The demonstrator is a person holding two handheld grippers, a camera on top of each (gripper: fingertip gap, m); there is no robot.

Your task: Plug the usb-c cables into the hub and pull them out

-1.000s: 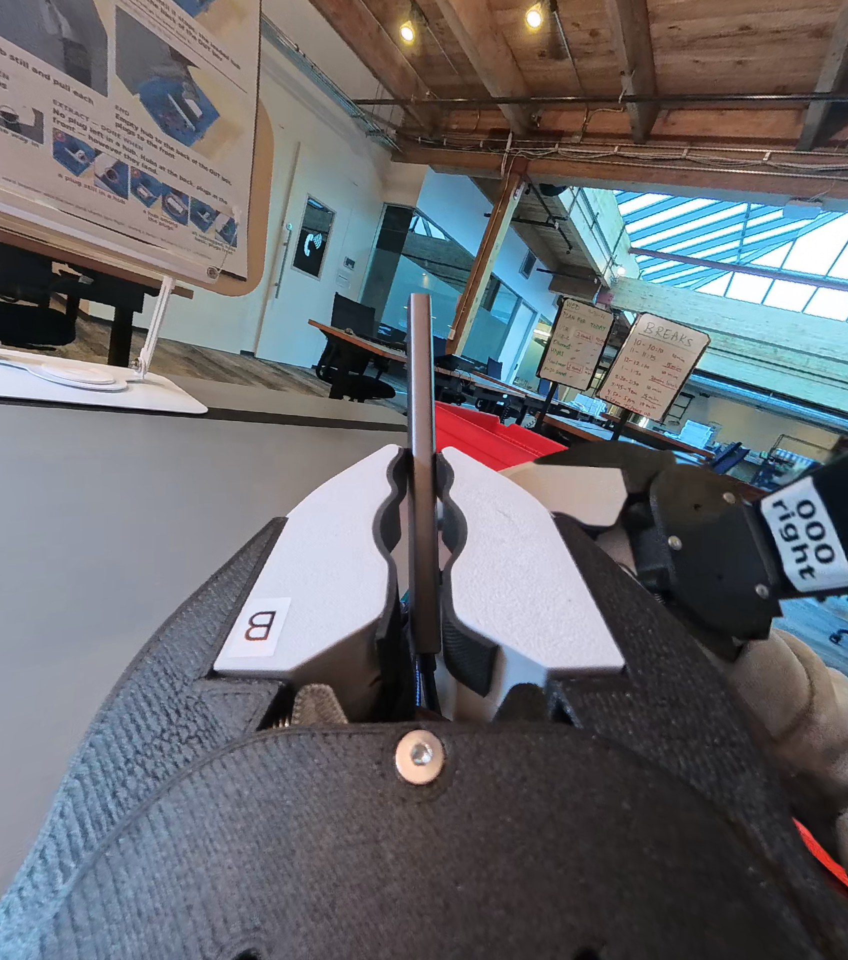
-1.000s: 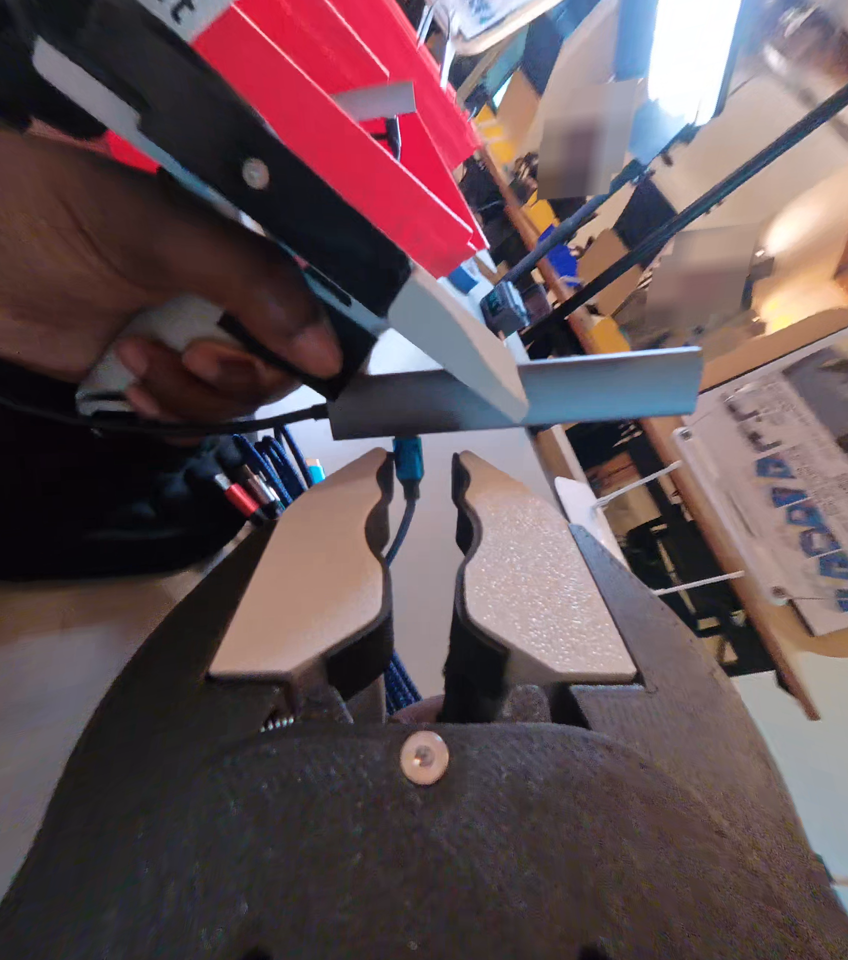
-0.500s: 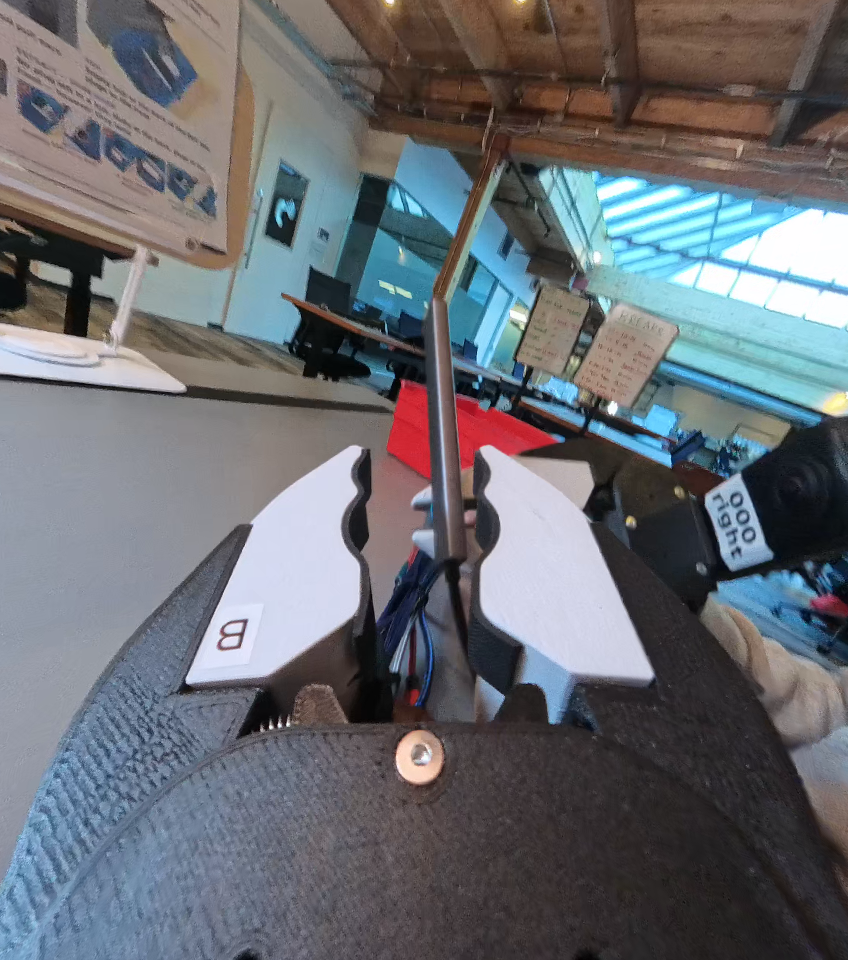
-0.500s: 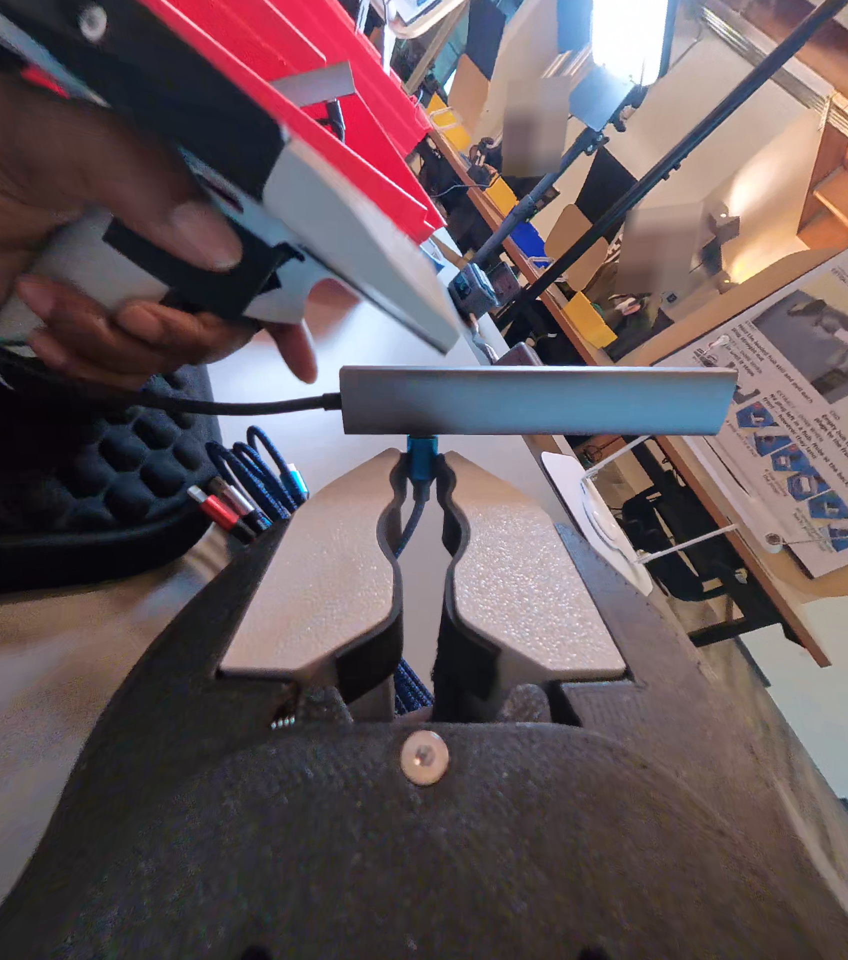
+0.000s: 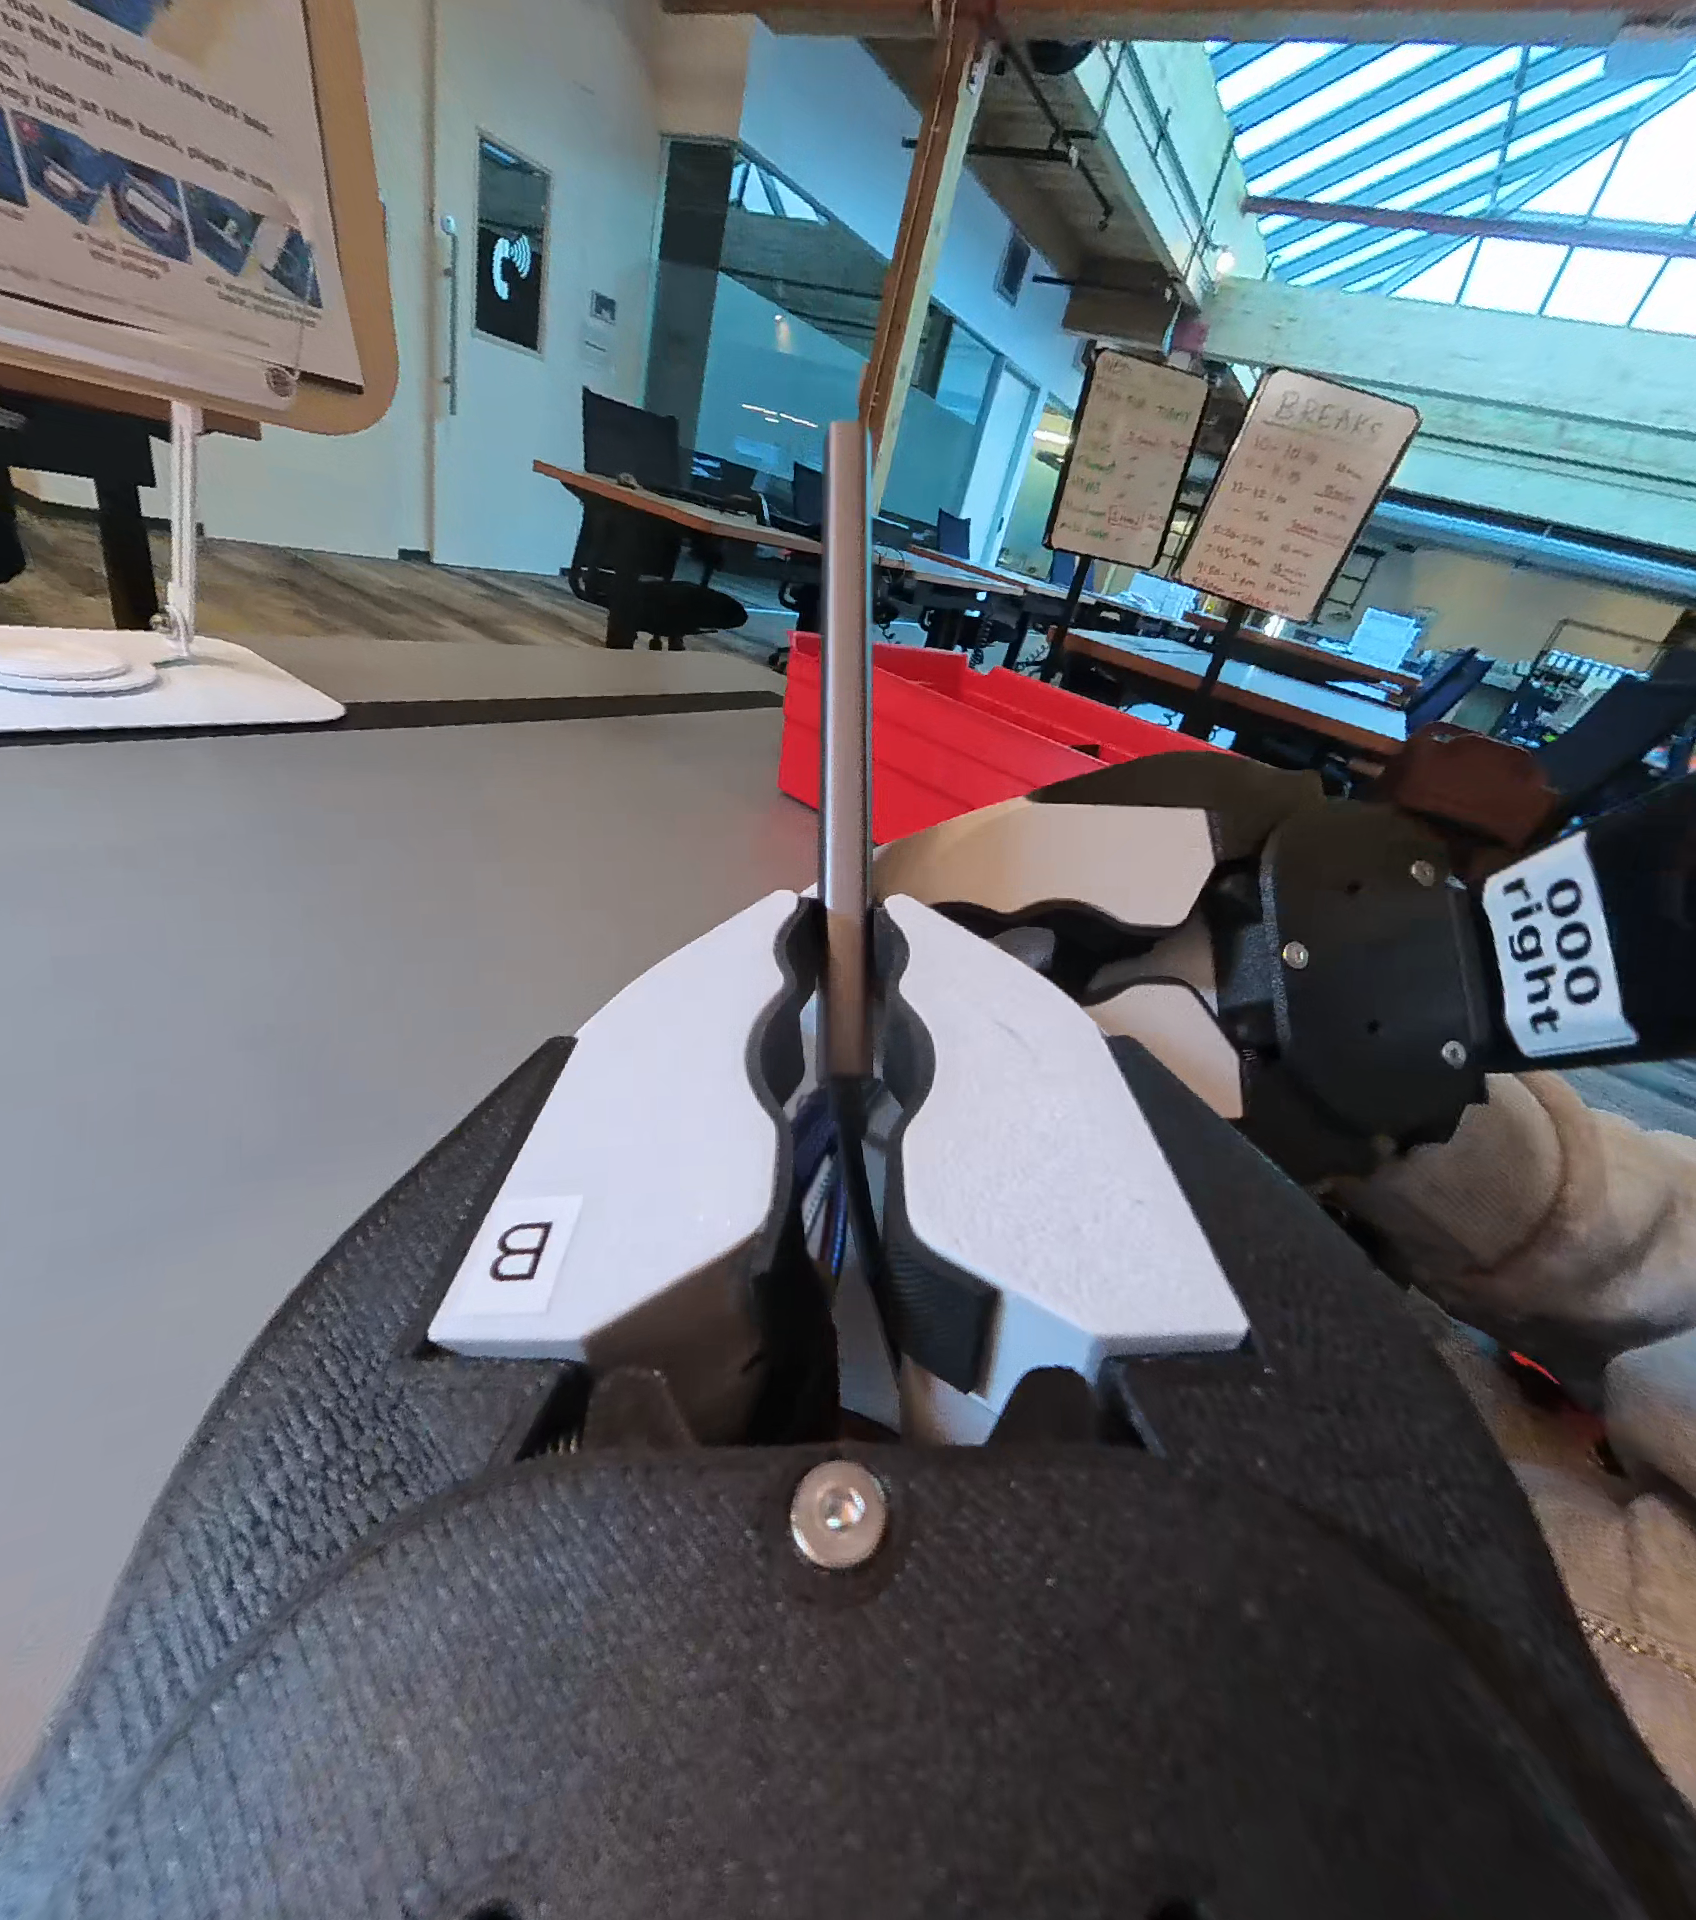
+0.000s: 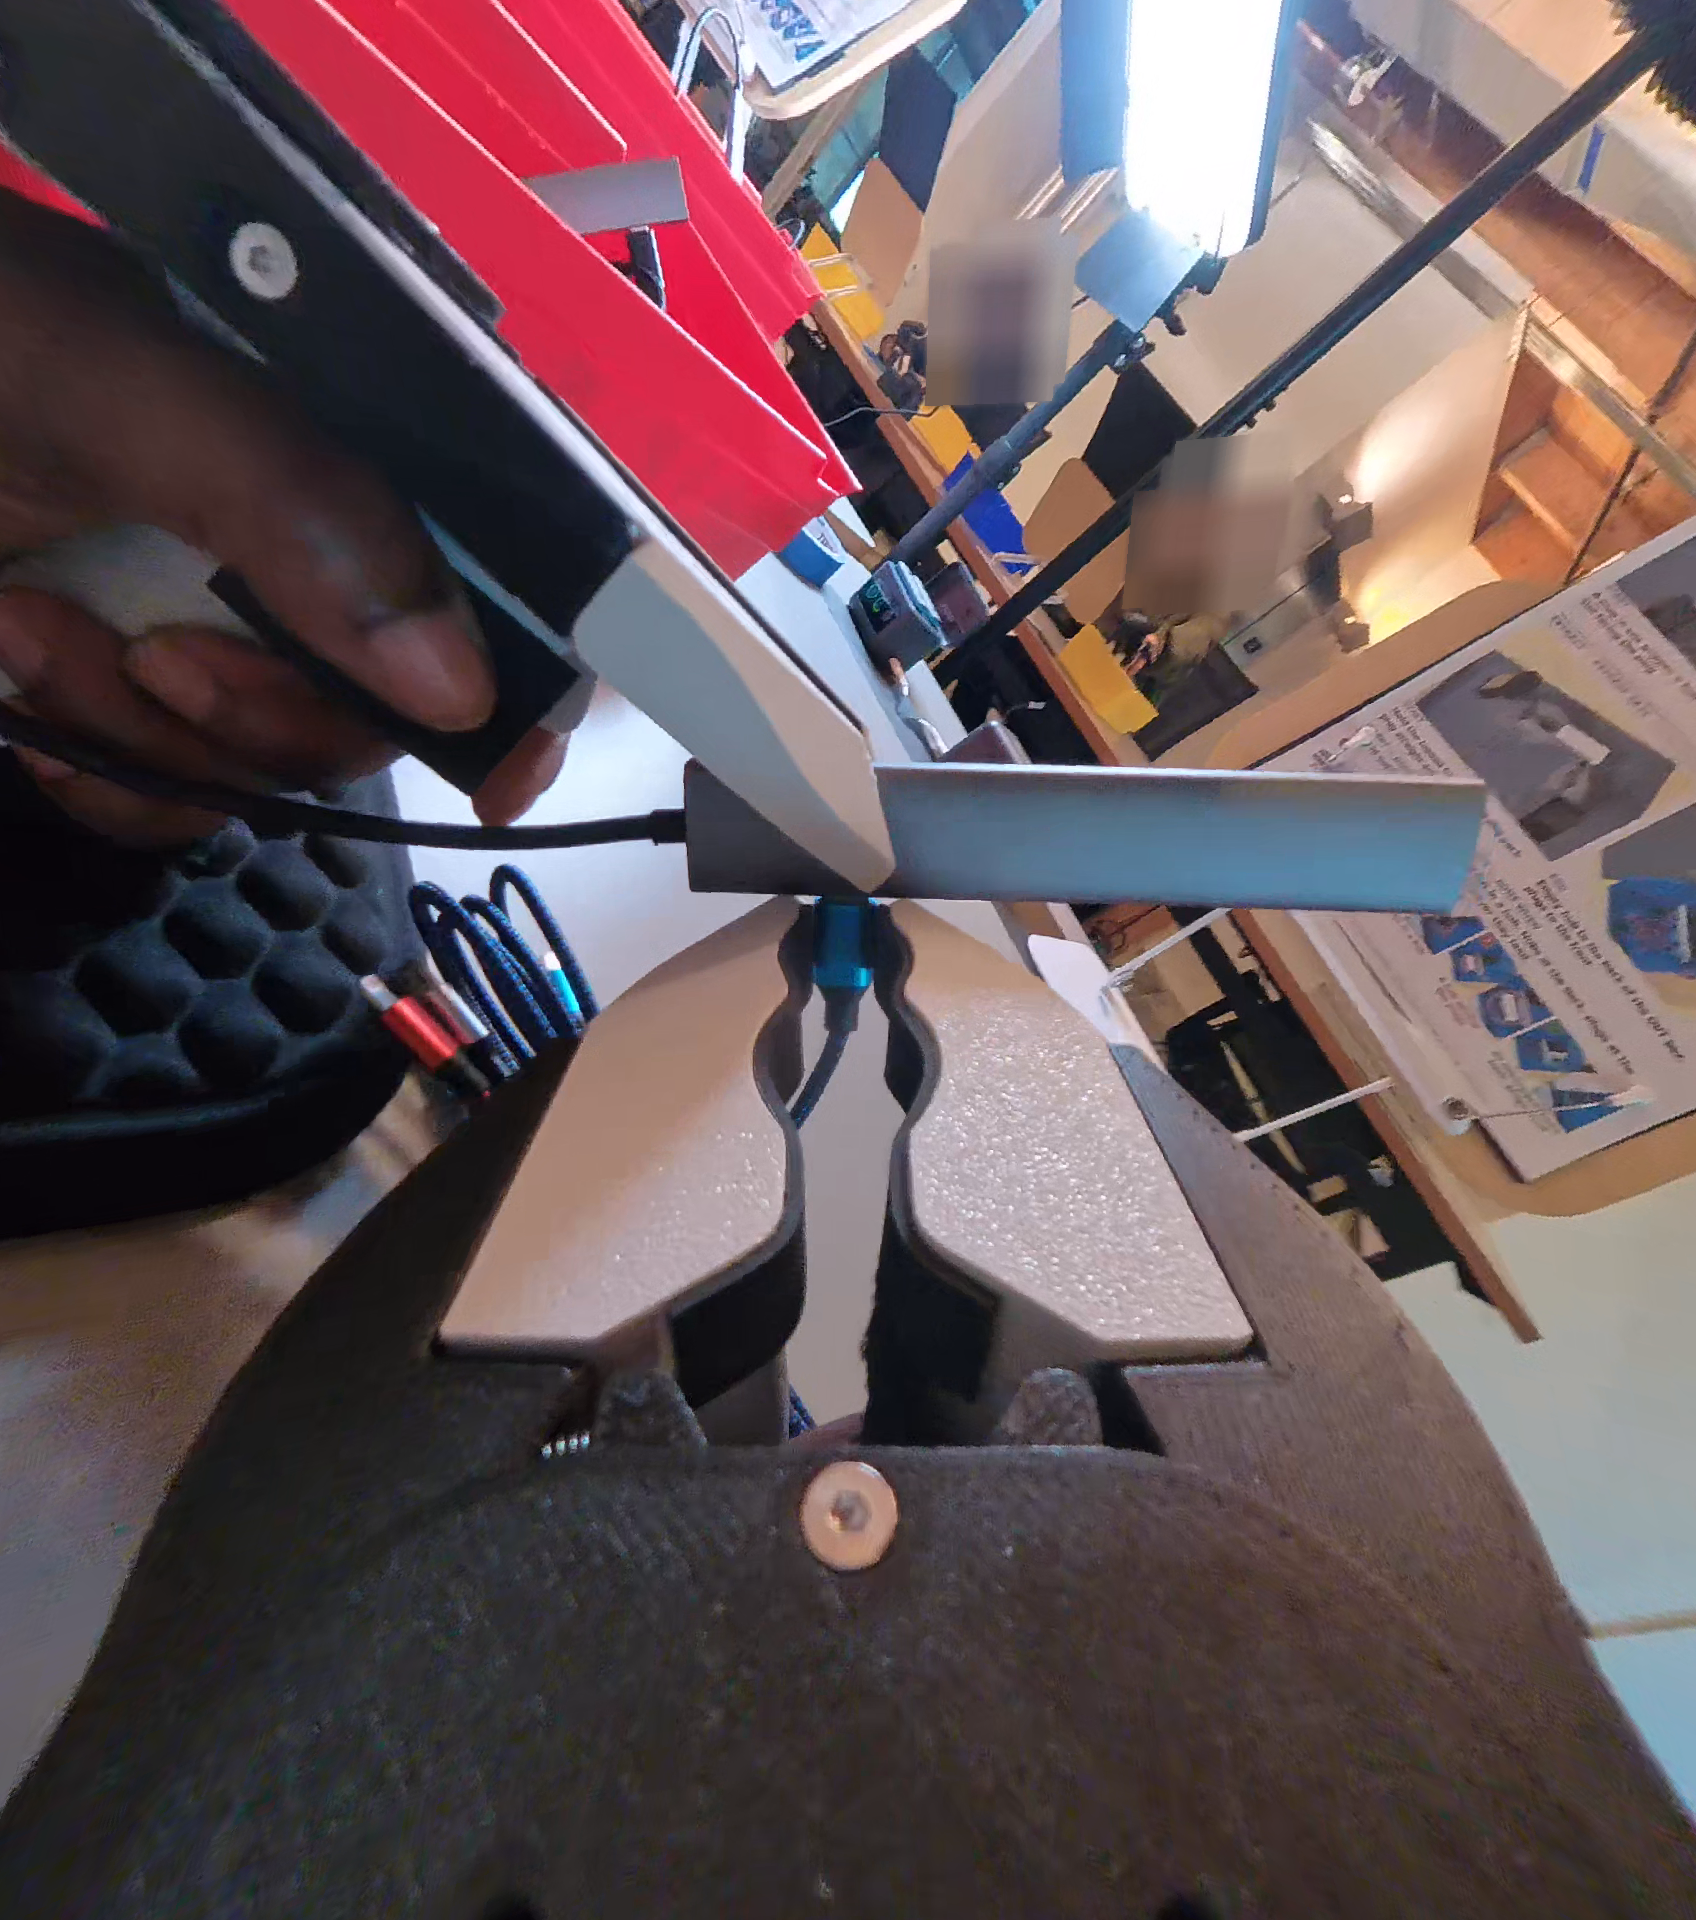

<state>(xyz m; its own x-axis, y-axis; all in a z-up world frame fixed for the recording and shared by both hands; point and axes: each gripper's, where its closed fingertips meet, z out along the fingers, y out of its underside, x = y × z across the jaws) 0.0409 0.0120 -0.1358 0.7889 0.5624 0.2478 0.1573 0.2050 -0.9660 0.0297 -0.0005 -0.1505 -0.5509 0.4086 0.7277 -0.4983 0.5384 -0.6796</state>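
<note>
My left gripper [image 5: 846, 914] is shut on the grey hub [image 5: 845, 665], which stands edge-on and upright between its pads, its black lead trailing down behind them. In the right wrist view the hub [image 6: 1176, 842] lies level above my fingers, with the left gripper's pale finger [image 6: 750, 717] clamped over its left end. My right gripper [image 6: 844, 920] is shut on the blue usb-c plug [image 6: 842, 945], which meets the hub's underside. The plug's dark braided cable [image 6: 818, 1070] runs back between my pads. The right gripper also shows in the left wrist view [image 5: 1062, 883], just right of the hub.
A red bin [image 5: 958, 727] stands behind the hub on the grey table [image 5: 304, 935]. Spare braided cables with red, silver and blue plugs [image 6: 480, 987] lie at the left by a black padded mat. An instruction board on a white stand [image 5: 117, 665] is at the far left. The grippers are tip to tip, or close to it.
My left gripper opened off the hub, then shut on it again nearer its cable end. My right gripper closed on the blue plug and kept hold, holding the hub by it meanwhile.
</note>
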